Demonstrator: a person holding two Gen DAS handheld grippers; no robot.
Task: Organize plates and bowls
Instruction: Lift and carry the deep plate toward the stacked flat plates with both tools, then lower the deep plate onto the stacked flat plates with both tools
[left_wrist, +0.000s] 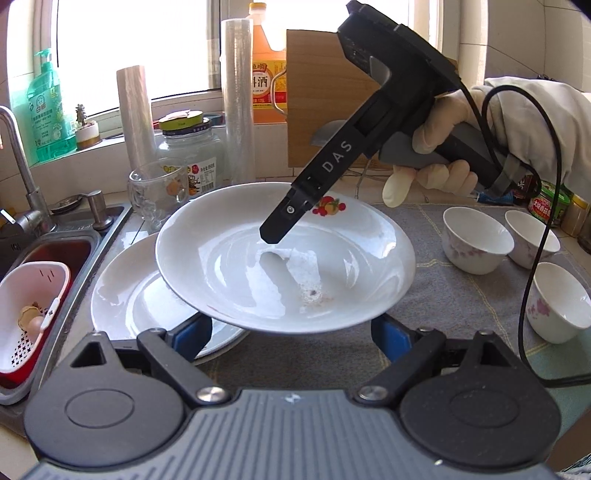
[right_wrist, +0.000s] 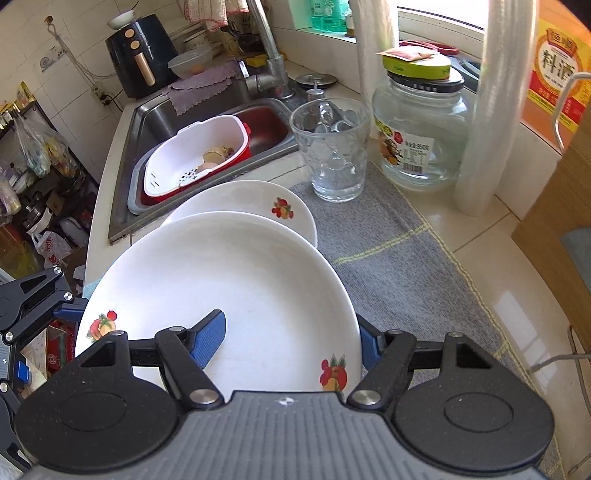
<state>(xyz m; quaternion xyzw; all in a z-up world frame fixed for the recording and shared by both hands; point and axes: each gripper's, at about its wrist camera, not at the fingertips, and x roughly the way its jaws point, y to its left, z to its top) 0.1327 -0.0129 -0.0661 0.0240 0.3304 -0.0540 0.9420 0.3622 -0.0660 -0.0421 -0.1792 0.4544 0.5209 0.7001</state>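
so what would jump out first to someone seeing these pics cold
A white plate with fruit prints is held in the air by both grippers: the right gripper clamps one rim, the left gripper is at the opposite one. Below sits a second plate beside the sink, and three small floral bowls wait on the grey mat.

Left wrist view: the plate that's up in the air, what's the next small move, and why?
Probably slide the raised plate toward the sink until it centres over the lower plate, then set it down. The right tool pinches its rim. It only partly overlaps the lower plate, which carries the same fruit print, so stacking the two seems the aim.
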